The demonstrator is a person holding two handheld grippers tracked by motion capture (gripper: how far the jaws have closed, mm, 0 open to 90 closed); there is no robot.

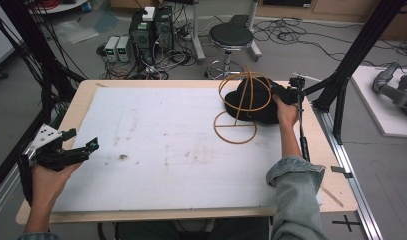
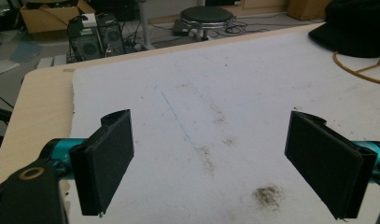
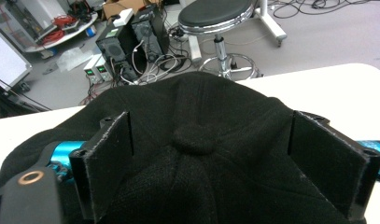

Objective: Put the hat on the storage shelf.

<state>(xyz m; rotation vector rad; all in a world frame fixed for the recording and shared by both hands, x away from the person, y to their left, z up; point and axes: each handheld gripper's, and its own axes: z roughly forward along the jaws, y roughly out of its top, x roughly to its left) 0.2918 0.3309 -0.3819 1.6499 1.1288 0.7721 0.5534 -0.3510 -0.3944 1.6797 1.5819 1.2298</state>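
Black cap (image 1: 253, 102) sits on the wire stand (image 1: 238, 107) at the tabletop's (image 1: 66, 125) far right. My right gripper (image 3: 211, 154) is wide open with a jaw on each side of the crown, probably lining up a grab. Left gripper (image 1: 78, 145) hangs open and empty well left of the cap, seemingly parked clear.

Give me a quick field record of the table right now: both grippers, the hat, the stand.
left gripper: open, above the white mat near its left edge, holding nothing
right gripper: open, jaws either side of the black hat's crown
black hat: far right of the mat, next to the stand
wire hat stand: yellow hoops, upright; round base on the mat
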